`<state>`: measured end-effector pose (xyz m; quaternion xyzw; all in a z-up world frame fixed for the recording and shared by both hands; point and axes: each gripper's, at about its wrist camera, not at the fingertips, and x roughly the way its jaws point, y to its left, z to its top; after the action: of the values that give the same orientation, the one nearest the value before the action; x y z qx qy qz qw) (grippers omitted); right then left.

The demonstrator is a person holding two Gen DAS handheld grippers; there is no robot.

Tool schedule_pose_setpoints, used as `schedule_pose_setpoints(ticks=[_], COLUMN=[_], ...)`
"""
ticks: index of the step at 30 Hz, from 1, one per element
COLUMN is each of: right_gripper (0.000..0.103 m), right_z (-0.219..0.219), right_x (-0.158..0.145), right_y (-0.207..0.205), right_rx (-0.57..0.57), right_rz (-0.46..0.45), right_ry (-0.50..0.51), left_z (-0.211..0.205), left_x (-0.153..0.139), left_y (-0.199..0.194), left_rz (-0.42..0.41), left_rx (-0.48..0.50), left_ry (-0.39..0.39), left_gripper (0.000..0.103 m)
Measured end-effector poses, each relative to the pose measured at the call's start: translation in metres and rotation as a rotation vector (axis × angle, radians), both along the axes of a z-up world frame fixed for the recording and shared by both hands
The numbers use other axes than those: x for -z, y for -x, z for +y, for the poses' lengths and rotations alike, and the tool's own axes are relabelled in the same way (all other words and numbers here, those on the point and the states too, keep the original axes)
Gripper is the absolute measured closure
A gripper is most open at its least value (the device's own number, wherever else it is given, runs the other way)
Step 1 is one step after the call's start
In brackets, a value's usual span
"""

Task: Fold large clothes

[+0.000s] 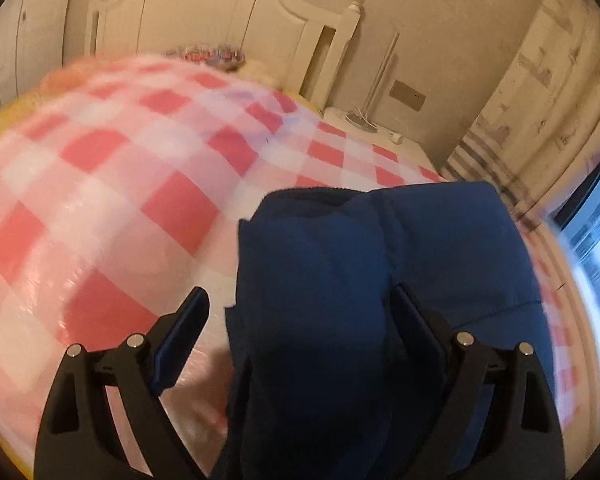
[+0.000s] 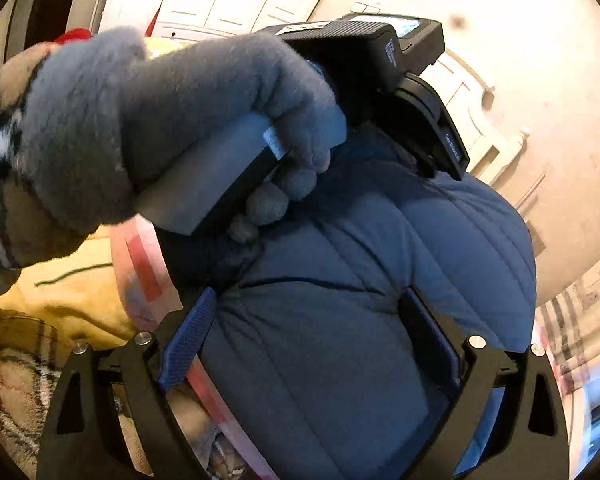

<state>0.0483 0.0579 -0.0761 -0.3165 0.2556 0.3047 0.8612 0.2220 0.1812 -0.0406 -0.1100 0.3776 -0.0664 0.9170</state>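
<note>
A puffy quilted navy jacket [image 2: 360, 280] lies bunched on the bed's pink checked cover [image 1: 100, 152]. Both hand-held grippers, left [image 1: 300, 328] and right [image 2: 308, 320], stand spread, jacket at twelve o'clock between their jaws.

The jacket [image 1: 380, 280] lies folded on the bed cover [image 1: 100, 200], running from 6 toward 1 o'clock. The headboard [image 1: 204, 20] stands behind at 12, a nightstand [image 1: 364, 120] at 1. In the right view, a gloved hand [image 2: 160, 120] is above the jacket at 10 o'clock.
</note>
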Motion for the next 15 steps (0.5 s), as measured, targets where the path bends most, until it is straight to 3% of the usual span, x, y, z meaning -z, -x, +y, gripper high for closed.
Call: schedule_pose_setpoints(ticks=[3,7,10,12,13,15], right_gripper=[0.010,0.010,0.024,0.044,0.050,0.051], right_z=[-0.019,-0.060,-0.091,-0.102,-0.104,-0.101], right_x=[-0.017,-0.051,-0.070,-0.079,-0.083,-0.089], right_y=[0.003,-0.026,-0.071,-0.108,-0.129,-0.156], right_rx=[-0.053,0.065,0.187,0.268,0.305,0.337], right_rz=[0.072,0.068,0.084,0.091,0.092,0.080], right_ry=[-0.086,-0.213,-0.306,-0.343,-0.353,-0.359], left_z=[-0.003,0.012,0.015,0.014,0.013,0.013], left_x=[-0.003,0.000,0.002,0.000,0.000,0.000], left_y=[0.006,0.004,0.003,0.006,0.006,0.007], left_rz=[-0.031,-0.019,-0.022,-0.039,-0.042,-0.043], left_rx=[-0.011,0.005,-0.004,-0.014,-0.016,-0.016], left_ry=[-0.028,0.076,0.107,0.096,0.093,0.096], left_gripper=[0.011,0.011,0.011,0.011,0.011,0.011])
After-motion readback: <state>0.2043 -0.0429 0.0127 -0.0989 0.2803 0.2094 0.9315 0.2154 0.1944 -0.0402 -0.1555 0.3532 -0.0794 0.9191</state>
